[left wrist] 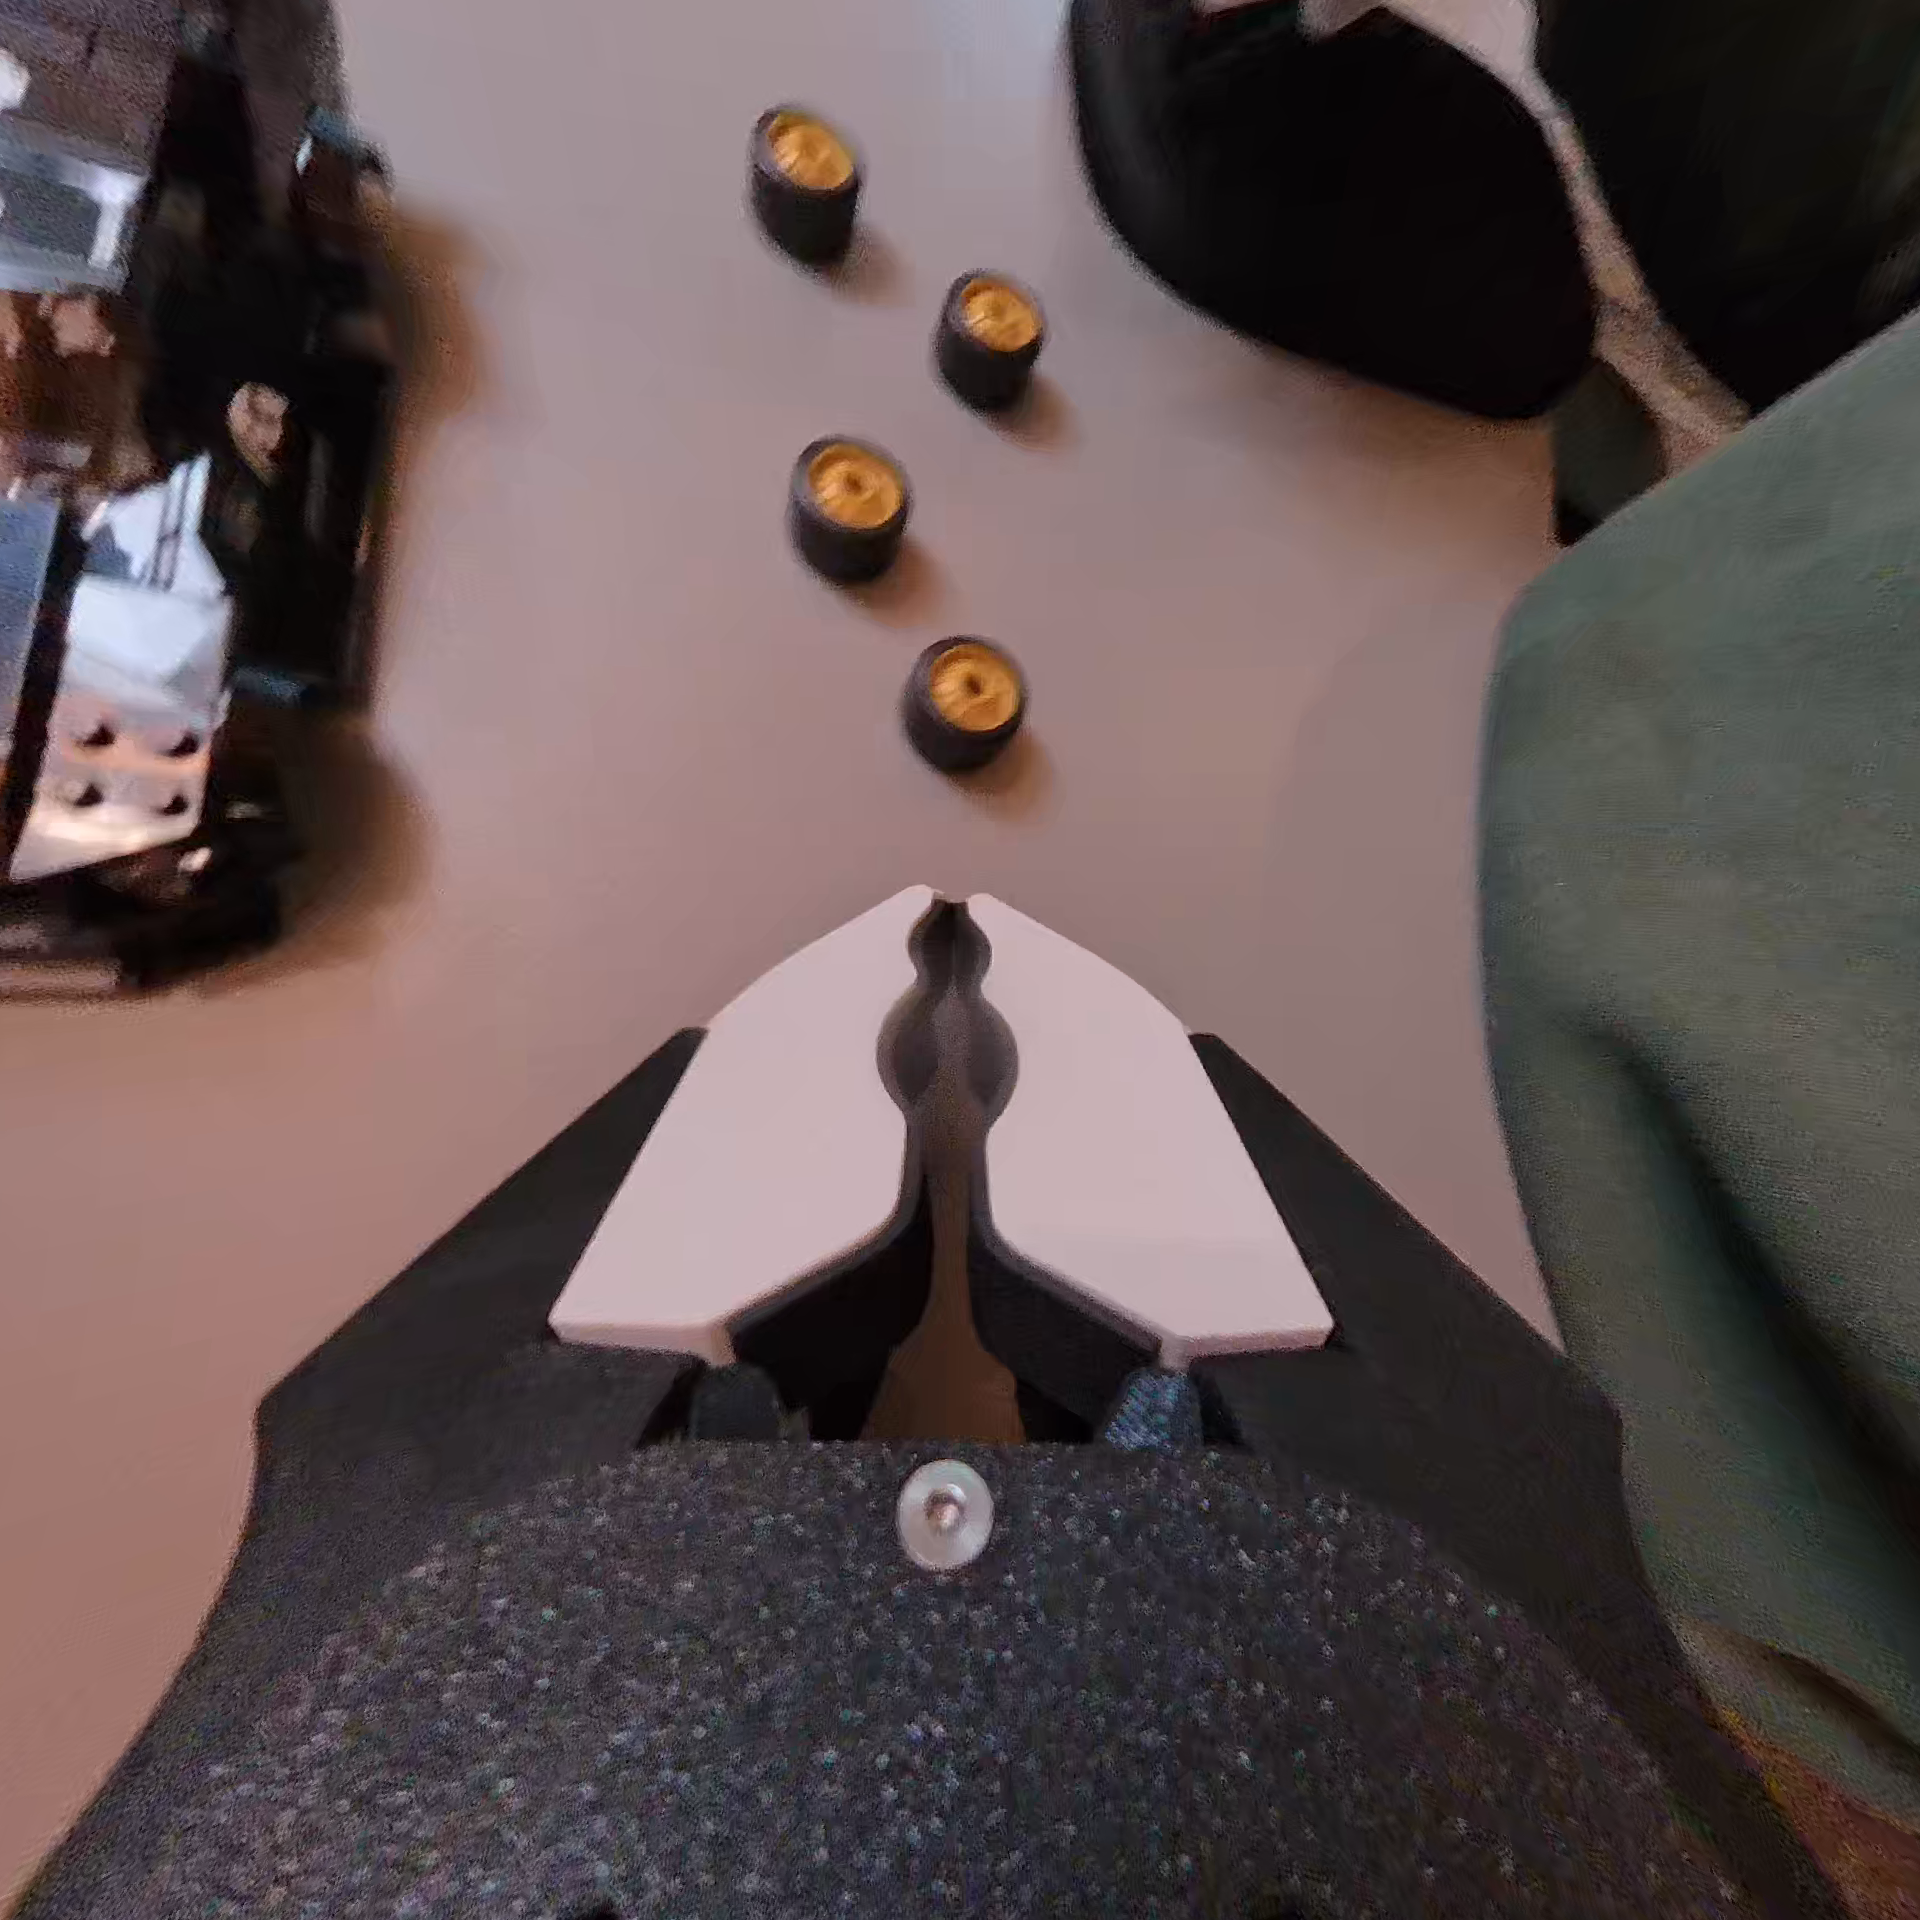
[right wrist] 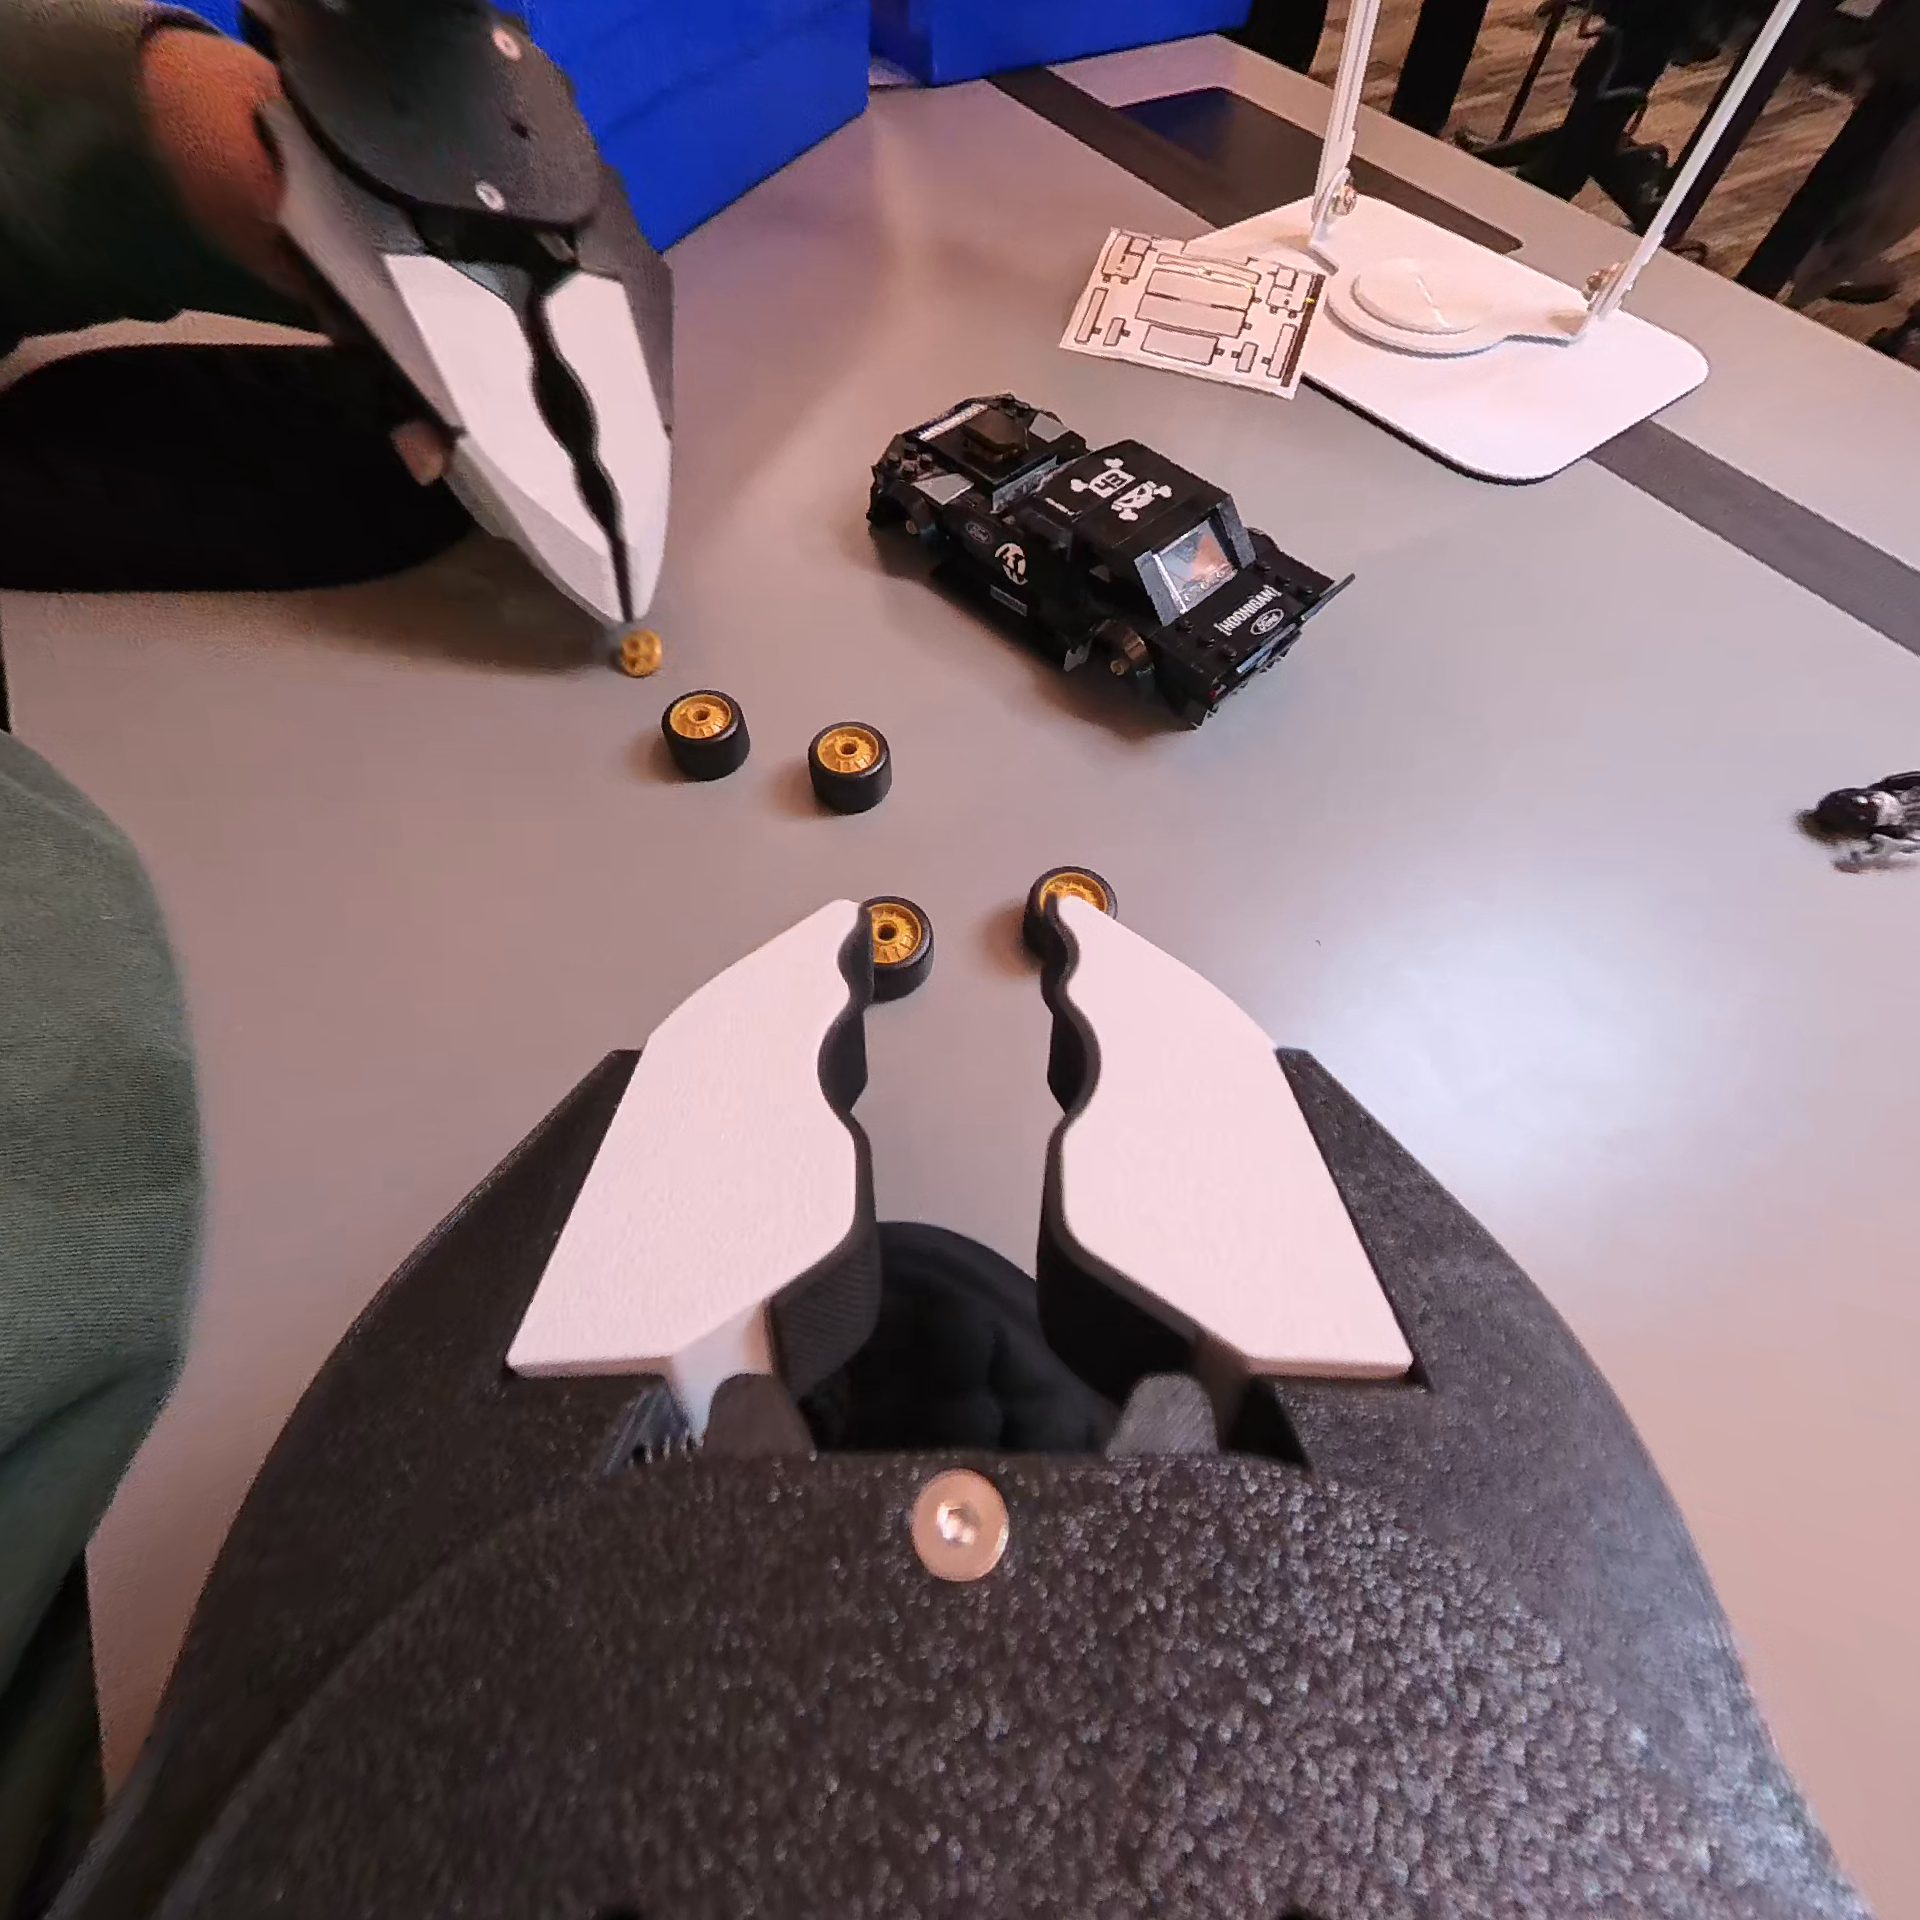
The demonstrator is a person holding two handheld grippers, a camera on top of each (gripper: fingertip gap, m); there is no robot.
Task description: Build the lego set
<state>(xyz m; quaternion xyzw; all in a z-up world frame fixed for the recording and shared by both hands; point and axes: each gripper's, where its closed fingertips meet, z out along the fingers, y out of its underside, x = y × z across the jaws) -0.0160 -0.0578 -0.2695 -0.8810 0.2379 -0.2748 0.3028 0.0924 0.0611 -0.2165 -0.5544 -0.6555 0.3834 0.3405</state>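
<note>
Tabletop: grey surface carrying the lego pieces; a white lamp base and a printed sticker sheet sit at its far side.
Lego car: black body with white decals, resting on the tabletop beyond the loose wheels, well apart from both grippers; in the left wrist view it shows only as a blurred dark shape at the left edge.
Wheels: four black tyres with gold hubs stand loose in a staggered row in the left wrist view, the nearest wheel just ahead of the left gripper's tips. In the right wrist view two wheels lie in mid-table, the left one and the right one, and two more sit at the right gripper's tips, one by the left finger and one partly hidden behind the right finger.
Gold hub: small bare gold piece on the tabletop, right at the left gripper's tip.
Left gripper: fingers together, nothing visible between them; seen from the right wrist view it points steeply down at the tabletop.
Right gripper: fingers apart, nothing held, low over the tabletop.
Sleeve: green fabric along the edge of both views.
Small object: dark and shiny at the right edge; too blurred to identify.
</note>
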